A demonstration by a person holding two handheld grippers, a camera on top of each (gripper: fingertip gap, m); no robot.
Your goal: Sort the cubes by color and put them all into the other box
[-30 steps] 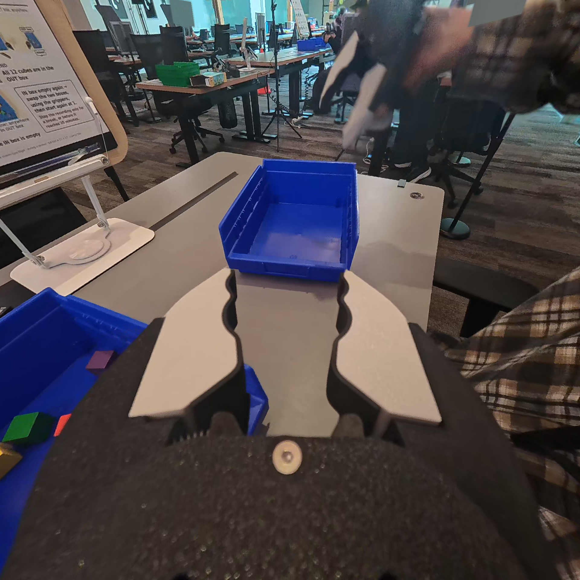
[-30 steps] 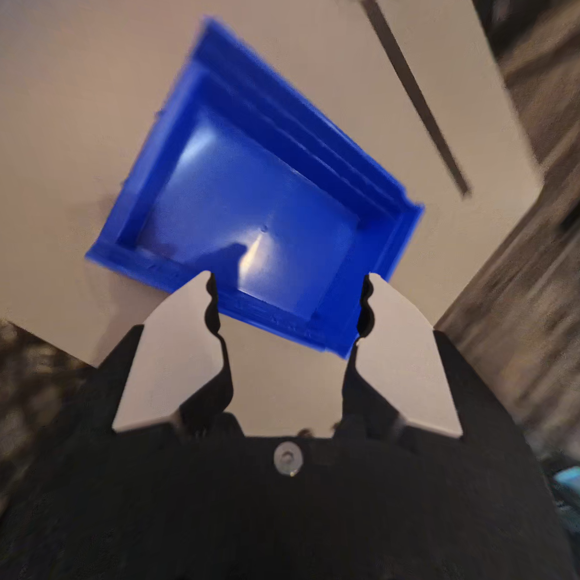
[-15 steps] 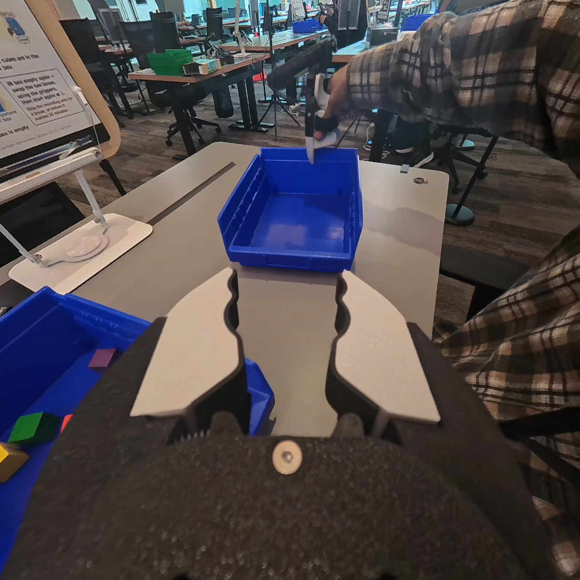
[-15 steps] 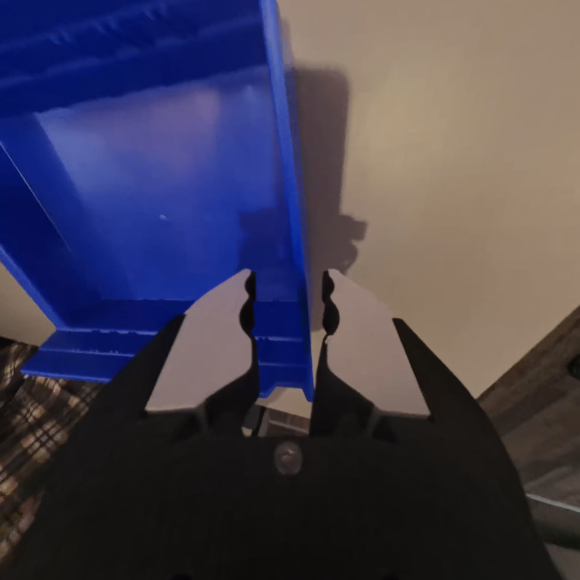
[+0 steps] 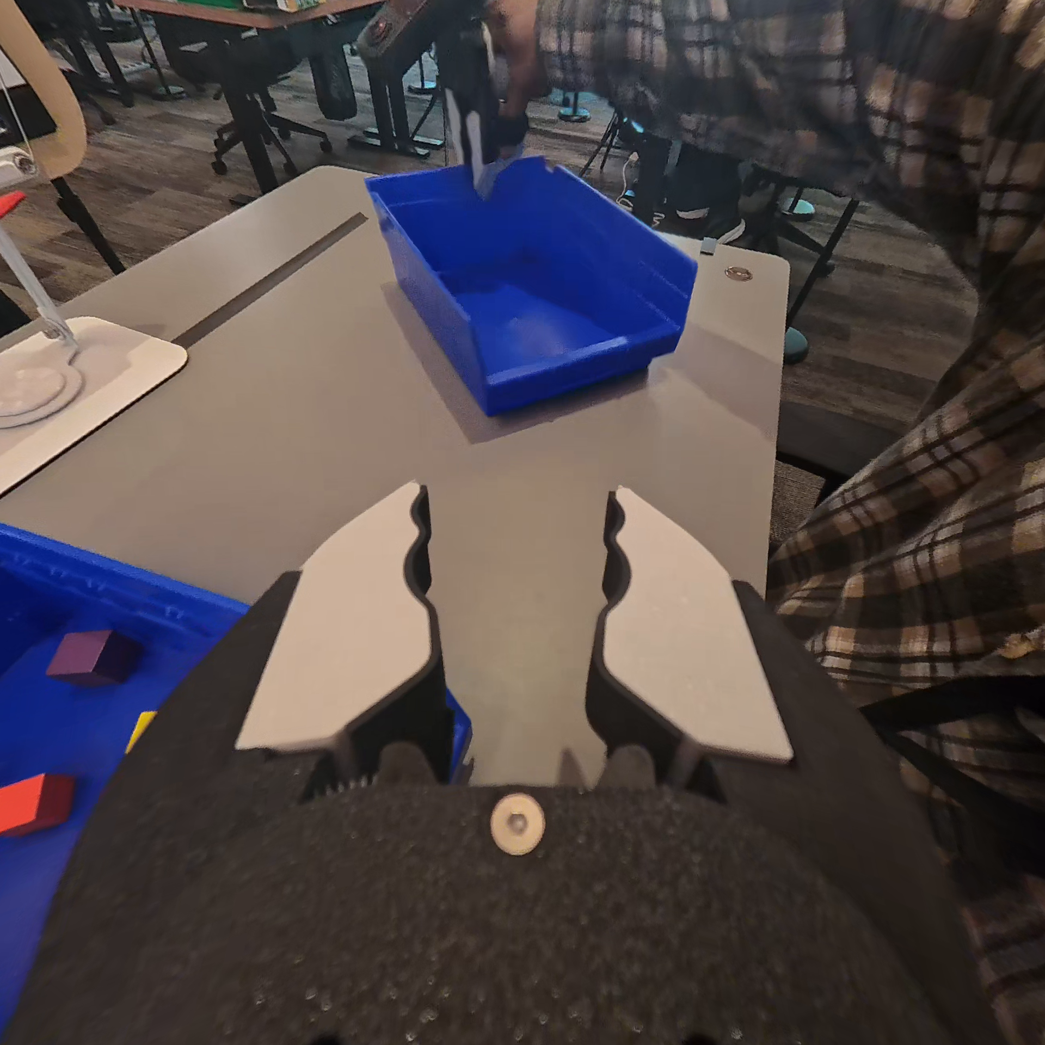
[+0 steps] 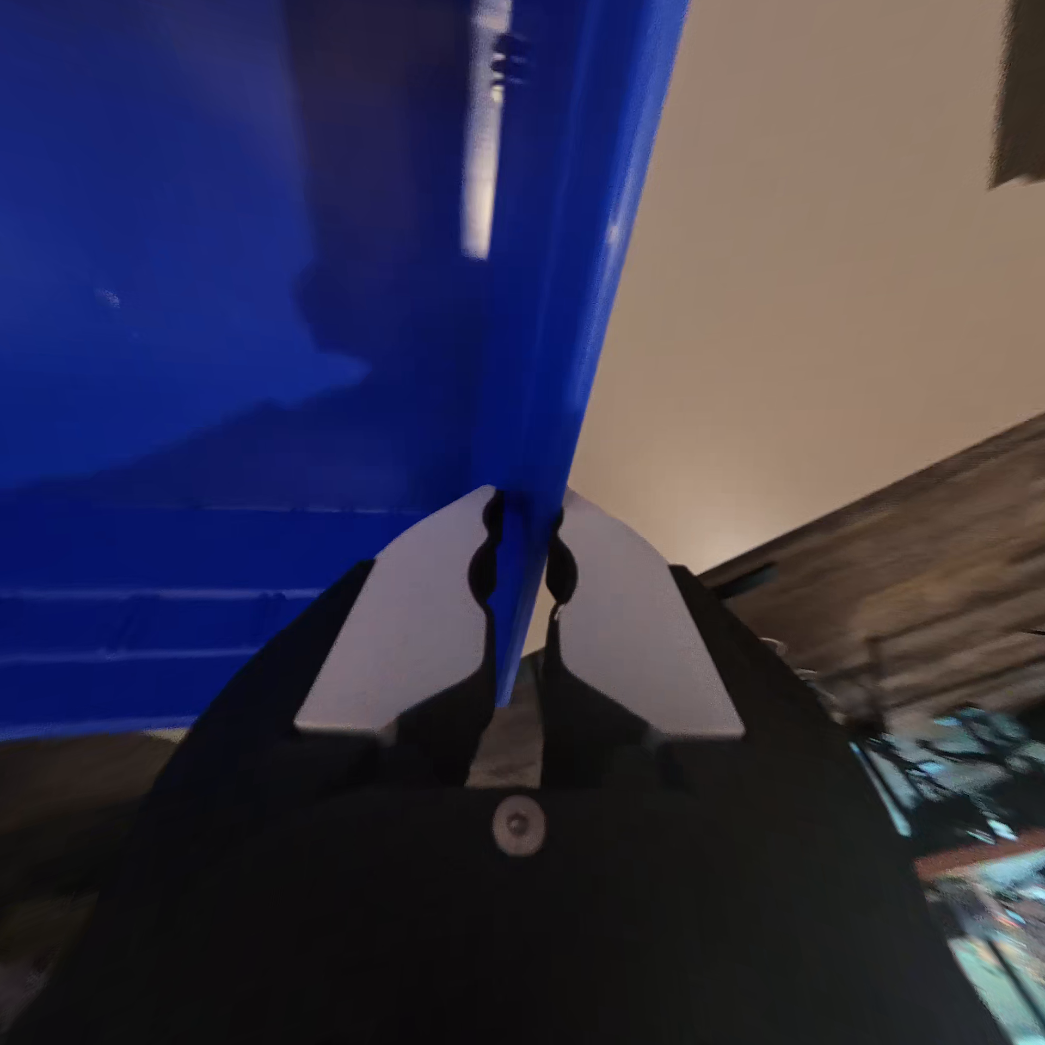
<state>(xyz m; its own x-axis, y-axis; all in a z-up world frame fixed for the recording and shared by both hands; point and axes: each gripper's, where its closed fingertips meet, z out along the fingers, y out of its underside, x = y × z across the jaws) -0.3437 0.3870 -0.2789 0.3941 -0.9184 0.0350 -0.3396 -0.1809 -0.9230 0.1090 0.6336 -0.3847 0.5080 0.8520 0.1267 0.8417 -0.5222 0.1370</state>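
As far as visible, two blue boxes (image 5: pixel 565 316), three cubes (image 5: pixel 93 657).

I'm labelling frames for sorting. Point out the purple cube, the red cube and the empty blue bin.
purple cube (image 5: pixel 93 657), left wrist view, top face.
red cube (image 5: pixel 35 803), left wrist view, top face.
empty blue plastic bin (image 5: pixel 557 380), left wrist view, near wall.

Your right gripper (image 6: pixel 523 509) has its two pale fingers (image 6: pixel 418 616) pinched on the thin side wall of the blue box (image 6: pixel 543 339), one inside, one outside. The box's bare interior fills the left; the tan table (image 6: pixel 791 283) lies to the right, blurred.
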